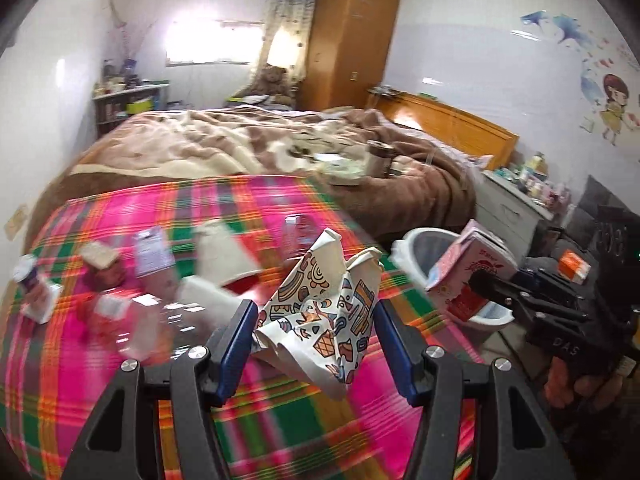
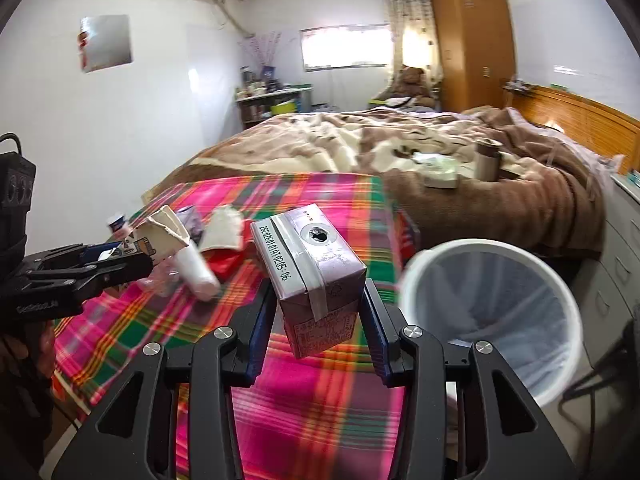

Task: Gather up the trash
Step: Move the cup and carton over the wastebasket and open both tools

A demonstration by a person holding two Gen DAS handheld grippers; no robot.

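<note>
My left fingers (image 1: pixel 316 320) pinch a crumpled cup (image 1: pixel 320 312) loosely and my right fingers (image 2: pixel 320 316) clamp a carton (image 2: pixel 316 272), both lifted over the bed beside the bin (image 2: pixel 496 308); either could slip or miss its rim.

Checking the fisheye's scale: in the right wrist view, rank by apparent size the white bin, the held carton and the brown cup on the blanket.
1. White bin, largest.
2. Held carton; it is nearest the camera, so it looks enlarged.
3. Brown cup, smallest and farthest.
</note>
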